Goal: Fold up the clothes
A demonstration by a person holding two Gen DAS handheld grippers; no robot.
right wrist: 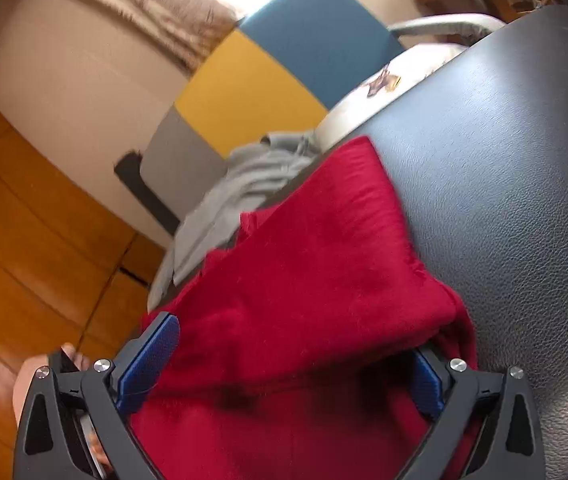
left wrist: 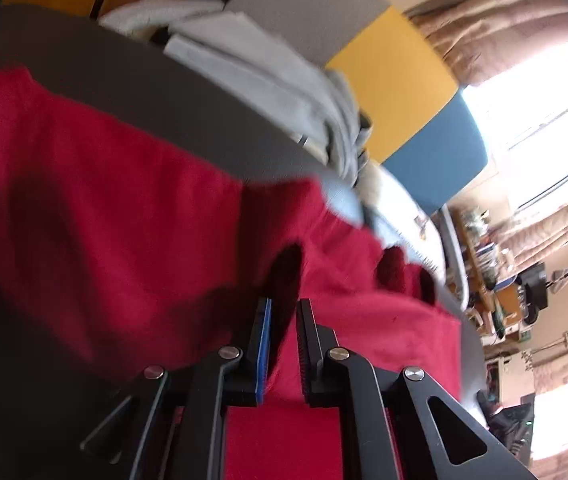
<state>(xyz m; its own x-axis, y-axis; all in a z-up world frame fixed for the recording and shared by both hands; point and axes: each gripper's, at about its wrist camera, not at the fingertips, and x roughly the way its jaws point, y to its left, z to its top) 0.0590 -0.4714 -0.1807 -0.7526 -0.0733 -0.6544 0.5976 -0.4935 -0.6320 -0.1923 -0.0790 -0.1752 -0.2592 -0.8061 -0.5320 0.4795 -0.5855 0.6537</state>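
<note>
A red garment (right wrist: 308, 280), soft and fuzzy like fleece, lies rumpled on a dark, grained leather-like table (right wrist: 516, 184), one part doubled over itself. It looks light and limp, likely to sag and slide, so a hem or corner seems the best place to take hold. The left gripper (left wrist: 284, 312) has its jaws nearly pressed together, pinching a fold of the red cloth. The right gripper (right wrist: 296, 364) is spread wide, straddling the cloth. Beyond the garment, at the table's far edge, sits grey clothing (right wrist: 244, 184).
</note>
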